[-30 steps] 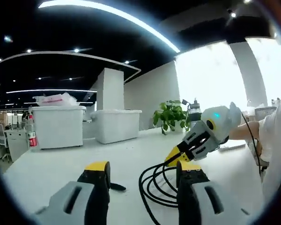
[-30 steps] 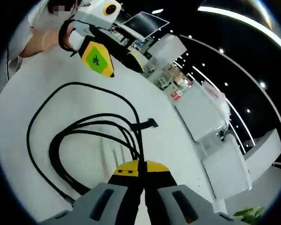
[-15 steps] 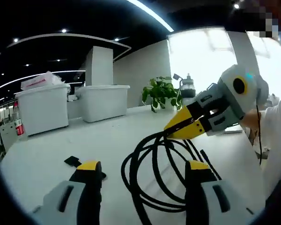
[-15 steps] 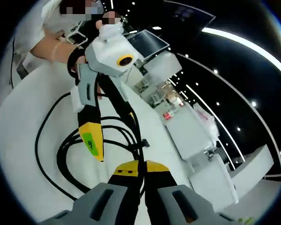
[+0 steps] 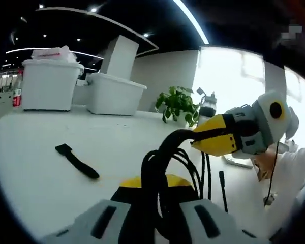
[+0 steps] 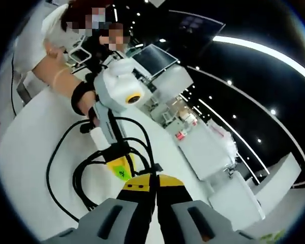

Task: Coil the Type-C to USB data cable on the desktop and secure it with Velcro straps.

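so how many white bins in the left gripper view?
2. The taller bin stands at far left on the desk edge; the lower bin sits just right of it, before the pillar. More may be hidden beyond.

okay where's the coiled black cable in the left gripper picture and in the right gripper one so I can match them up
Left gripper view: the black cable rises bottom centre, bundled between this view's own jaws, arching to the right gripper.
Right gripper view: its loops lie lower left on the white desktop, running to this view's shut jaws and crossed by the left gripper.
Shared landmark: the white storage bins.
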